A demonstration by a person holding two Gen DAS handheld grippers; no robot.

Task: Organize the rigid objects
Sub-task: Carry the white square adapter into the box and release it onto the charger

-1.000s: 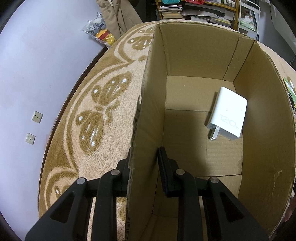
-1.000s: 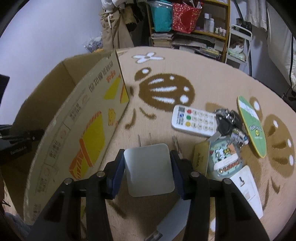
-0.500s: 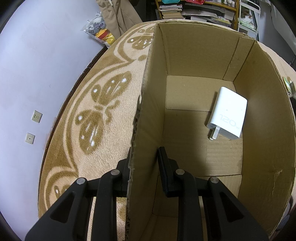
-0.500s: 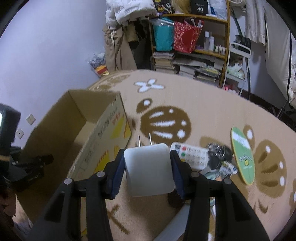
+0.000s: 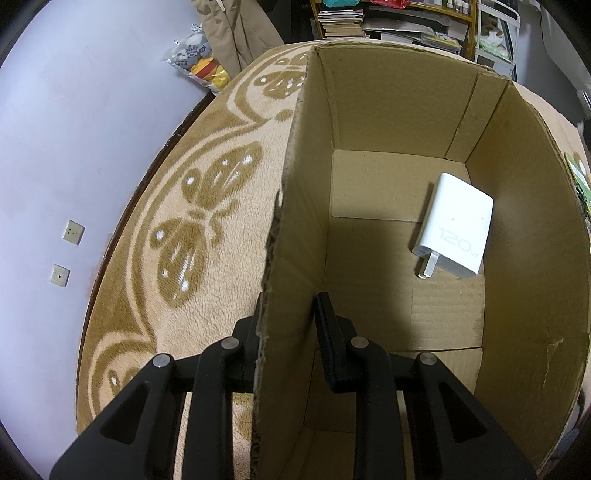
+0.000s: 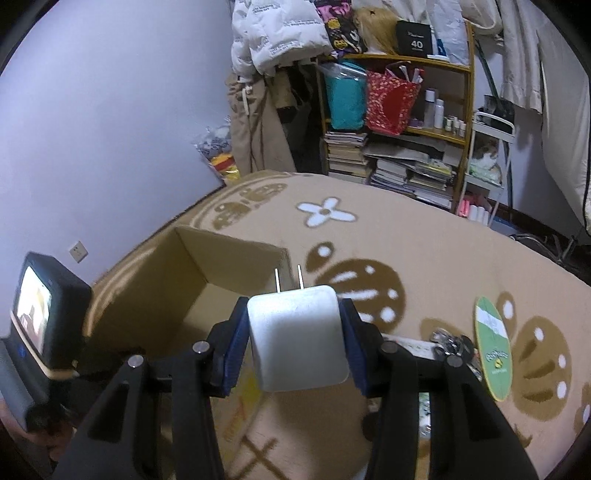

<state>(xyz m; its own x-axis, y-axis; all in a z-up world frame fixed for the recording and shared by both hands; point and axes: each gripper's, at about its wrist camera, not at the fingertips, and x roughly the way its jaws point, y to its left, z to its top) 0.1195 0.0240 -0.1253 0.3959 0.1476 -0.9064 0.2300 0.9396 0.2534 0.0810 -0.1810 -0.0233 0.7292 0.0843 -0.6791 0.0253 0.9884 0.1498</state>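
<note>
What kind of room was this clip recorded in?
Most likely a lived-in bedroom or spare room at home: a wooden shelf crammed with stacked books and bags, a white puffer jacket hanging up, and a beige butterfly-patterned plush rug as the work surface.

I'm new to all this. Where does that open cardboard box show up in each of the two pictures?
Left wrist view: the cardboard box fills the centre and right; its near wall is clamped by the left gripper, and a white 120W charger lies inside.
Right wrist view: the box sits left of centre, beyond the held white plug adapter.
Shared landmark: the bookshelf.
</note>
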